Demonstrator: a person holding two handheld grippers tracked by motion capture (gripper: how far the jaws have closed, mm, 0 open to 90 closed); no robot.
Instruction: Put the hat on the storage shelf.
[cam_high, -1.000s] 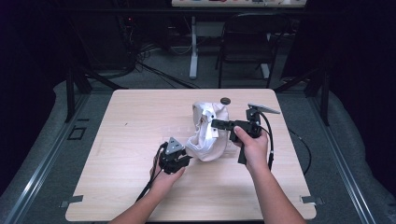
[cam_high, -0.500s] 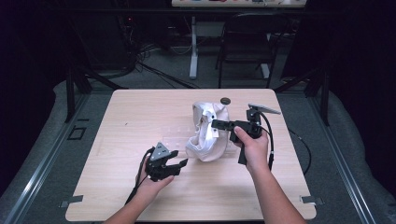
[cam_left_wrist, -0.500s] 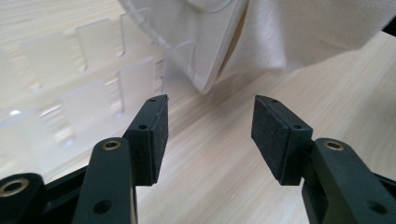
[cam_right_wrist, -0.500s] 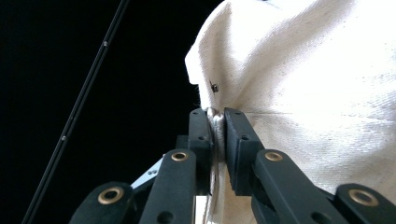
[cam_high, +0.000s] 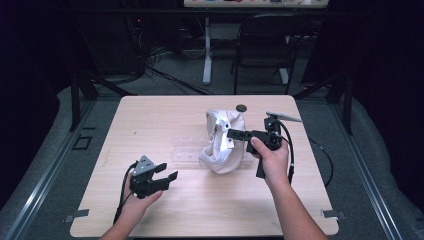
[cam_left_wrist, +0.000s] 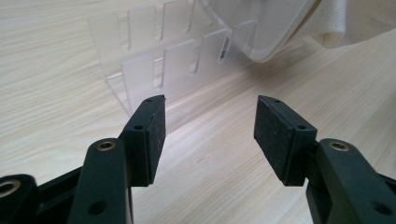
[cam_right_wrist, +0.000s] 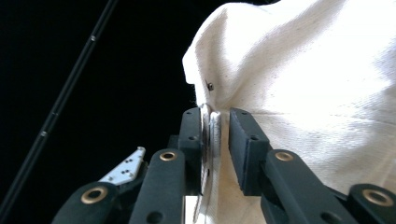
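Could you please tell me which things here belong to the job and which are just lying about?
In the job:
- white cloth bag, held by the right claw
- clear plastic rack
- left claw, open

Lying about:
- small dark disc
- chair behind the table

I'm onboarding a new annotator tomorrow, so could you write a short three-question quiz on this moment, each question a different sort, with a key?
1. True or false: the left gripper is shut on the clear slotted rack.
2. Multiple choice: what does the right gripper hold? A) the small dark disc near the table's far edge B) the white cloth cap C) a cable
3. Fill in: the left gripper sits ____ the cap, toward the table's near edge, on the person's left.

Key
1. False: its jaws stand wide apart with nothing between them, short of the rack.
2. B: the jaws pinch the cap's edge, with a strip of clear plastic in the fold.
3. apart from
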